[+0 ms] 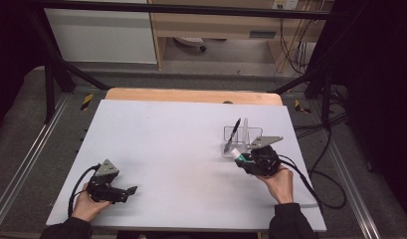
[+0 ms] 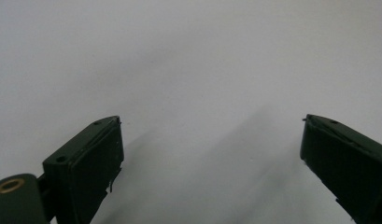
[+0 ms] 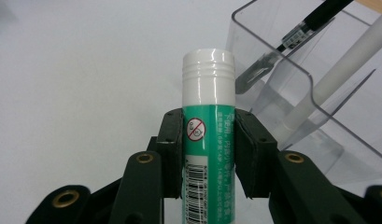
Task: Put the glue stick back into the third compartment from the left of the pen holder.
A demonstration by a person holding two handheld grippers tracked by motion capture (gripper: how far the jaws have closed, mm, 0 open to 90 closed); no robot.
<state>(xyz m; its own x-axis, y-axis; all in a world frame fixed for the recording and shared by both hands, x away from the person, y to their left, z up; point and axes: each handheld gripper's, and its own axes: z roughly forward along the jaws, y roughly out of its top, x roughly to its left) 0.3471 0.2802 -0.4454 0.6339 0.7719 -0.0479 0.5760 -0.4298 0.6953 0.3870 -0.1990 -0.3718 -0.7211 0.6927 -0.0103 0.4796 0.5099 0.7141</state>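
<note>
Green-and-white plastic glue stick (image 3: 208,126), white ribbed cap toward the far end, sits clamped between the two black jaws of the right gripper (image 3: 208,154); pads press on the green labelled barrel from both sides, barcode visible lower down; cap pokes out past the jaw tips. In the high view the right gripper (image 1: 245,158) is on the right half of the table, held in the person's right hand (image 1: 278,181), glue stick (image 1: 235,155) pointing toward a clear plastic holder (image 1: 251,133) just beside it; whether the stick touches the holder, cannot tell. Holder contains a black pen (image 1: 233,133) leaning left and a white rod-like stick (image 1: 245,130) standing near upright; same pen (image 3: 314,18) and white stick (image 3: 333,77) seen through the transparent walls from the right gripper view. Pale grey table top (image 1: 171,149) underneath. Left gripper (image 1: 131,190) lies low near the front left of the table in the left hand (image 1: 86,204); jaws stand wide apart, nothing between them, bare grey surface (image 2: 188,70) beyond.
</note>
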